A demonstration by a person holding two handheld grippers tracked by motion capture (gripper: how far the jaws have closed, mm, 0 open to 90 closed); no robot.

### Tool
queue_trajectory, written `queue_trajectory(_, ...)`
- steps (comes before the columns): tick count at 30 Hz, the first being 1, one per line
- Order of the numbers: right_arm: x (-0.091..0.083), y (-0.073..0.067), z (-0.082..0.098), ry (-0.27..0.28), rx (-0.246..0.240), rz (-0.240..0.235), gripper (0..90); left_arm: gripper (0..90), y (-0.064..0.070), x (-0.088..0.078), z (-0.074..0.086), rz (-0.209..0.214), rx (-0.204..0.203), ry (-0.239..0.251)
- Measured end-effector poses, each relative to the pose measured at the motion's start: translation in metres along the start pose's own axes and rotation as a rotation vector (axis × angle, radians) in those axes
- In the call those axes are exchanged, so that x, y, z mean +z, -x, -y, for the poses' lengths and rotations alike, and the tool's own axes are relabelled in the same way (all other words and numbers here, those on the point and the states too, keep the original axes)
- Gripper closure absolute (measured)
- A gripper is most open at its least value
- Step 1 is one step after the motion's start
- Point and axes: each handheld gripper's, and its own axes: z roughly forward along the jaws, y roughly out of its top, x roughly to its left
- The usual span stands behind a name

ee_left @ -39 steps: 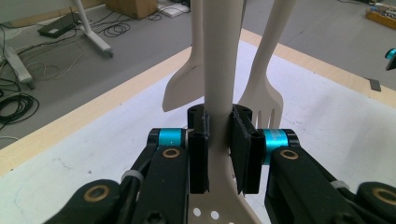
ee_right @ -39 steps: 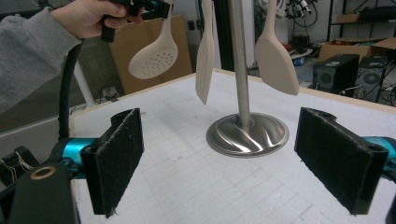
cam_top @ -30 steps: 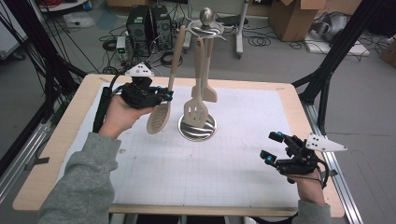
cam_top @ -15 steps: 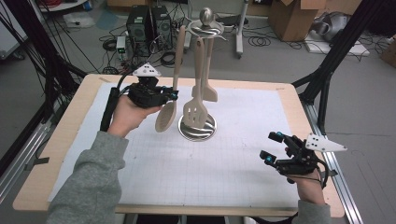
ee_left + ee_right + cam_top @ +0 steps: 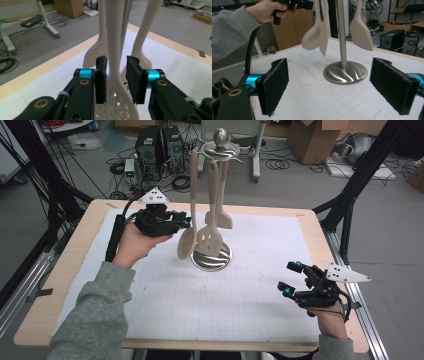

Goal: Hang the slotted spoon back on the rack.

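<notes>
Though blurred, slotted spoon (image 5: 312, 37) hangs near left claw (image 5: 186, 223).

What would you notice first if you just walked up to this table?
The shiny metal stand in the middle of the table, with three pale kitchen tools hanging from its top. At the left, the left gripper has its jaws either side of the slotted spoon's handle; they have just been opening, with a small gap showing. The right gripper waits wide open near the table's right front corner.
</notes>
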Motion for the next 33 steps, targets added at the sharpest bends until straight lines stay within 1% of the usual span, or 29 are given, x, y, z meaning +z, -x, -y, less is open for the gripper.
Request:
queue_trajectory(3,0.001,0.000,0.000,0.000,-0.006,0.001,14.8,66.0,-0.002,-0.008,0.003,0.013,-0.010,0.034)
queue_trajectory(4,0.001,-0.001,0.000,-0.006,-0.002,0.000,14.8,64.5,-0.002,-0.008,0.003,0.013,-0.010,0.034)
queue_trajectory(5,0.002,-0.001,0.000,-0.005,-0.006,0.001,14.8,59.9,-0.003,-0.013,0.006,0.027,-0.017,0.042)
queue_trajectory(7,0.002,-0.001,0.000,-0.009,-0.005,-0.002,14.8,52.8,-0.004,-0.018,0.010,0.034,-0.014,0.047)
queue_trajectory(9,0.003,-0.001,0.000,-0.008,-0.011,0.000,14.8,47.2,-0.004,-0.023,0.015,0.049,0.000,0.055)
queue_trajectory(11,0.003,-0.001,0.000,-0.011,-0.012,0.000,14.8,42.4,-0.004,-0.027,0.021,0.056,0.016,0.054)
queue_trajectory(13,0.003,-0.002,0.000,-0.015,-0.007,0.001,14.8,37.5,-0.004,-0.030,0.027,0.058,0.030,0.067)
queue_trajectory(17,0.004,-0.005,0.000,-0.019,-0.018,0.002,14.8,29.1,-0.001,-0.036,0.037,0.054,0.051,0.087)
queue_trajectory(18,0.004,-0.005,0.000,-0.020,-0.016,0.000,14.8,25.9,-0.001,-0.037,0.039,0.047,0.052,0.090)
queue_trajectory(19,0.004,-0.006,0.000,-0.023,-0.014,0.000,14.8,19.9,-0.001,-0.038,0.040,0.048,0.049,0.095)
queue_trajectory(20,0.004,-0.006,0.000,-0.021,-0.017,0.000,14.8,17.6,0.000,-0.039,0.042,0.041,0.051,0.102)
queue_trajectory(24,0.005,-0.006,0.000,-0.023,-0.021,-0.001,14.8,15.2,0.001,-0.044,0.049,0.039,0.052,0.129)
queue_trajectory(28,0.005,-0.007,0.000,-0.028,-0.017,-0.003,14.8,14.8,0.000,-0.050,0.058,0.036,0.040,0.149)
queue_trajectory(33,0.006,-0.008,-0.001,-0.028,-0.023,-0.006,14.8,14.8,-0.001,-0.058,0.069,0.025,0.030,0.155)
